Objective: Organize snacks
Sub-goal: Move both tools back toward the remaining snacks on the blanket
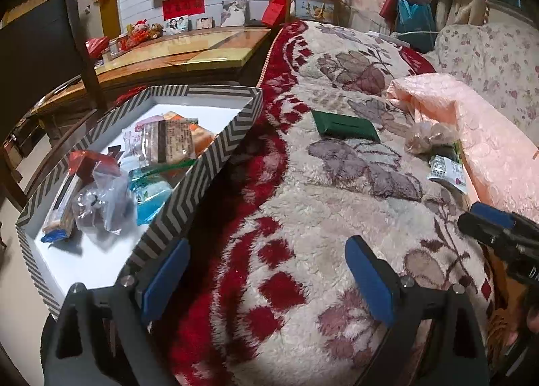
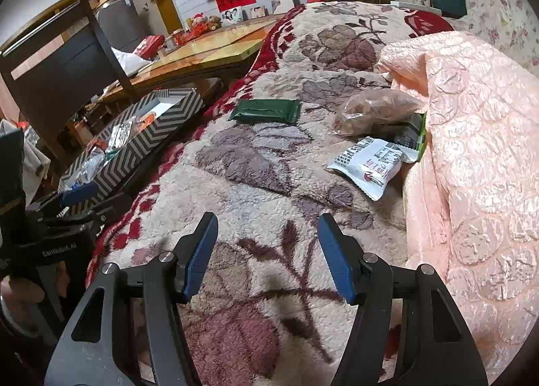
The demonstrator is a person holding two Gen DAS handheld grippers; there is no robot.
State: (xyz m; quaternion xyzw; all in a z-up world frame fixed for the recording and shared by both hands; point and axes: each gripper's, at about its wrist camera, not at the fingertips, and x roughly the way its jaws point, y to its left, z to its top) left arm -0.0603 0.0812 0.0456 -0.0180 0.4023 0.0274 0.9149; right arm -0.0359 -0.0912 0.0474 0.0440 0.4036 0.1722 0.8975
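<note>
Both jaws stand released and empty: left gripper (image 1: 266, 271) near the blanket's (image 2: 256, 183) left edge, right gripper (image 2: 266, 254) over its middle. Largest first, the box (image 1: 202, 163) sits off that left edge, already holding snacks. On the blanket remain a nut bag (image 2: 374, 109), a white packet (image 2: 367, 163) by the pink quilt (image 2: 471, 150), and a green bar (image 2: 266, 111). I'd take the packet next with the right gripper, pinching its flat body squarely.

Right claw (image 2: 266, 254) open over blanket (image 2: 256, 183), green packet (image 2: 266, 111) ahead
</note>
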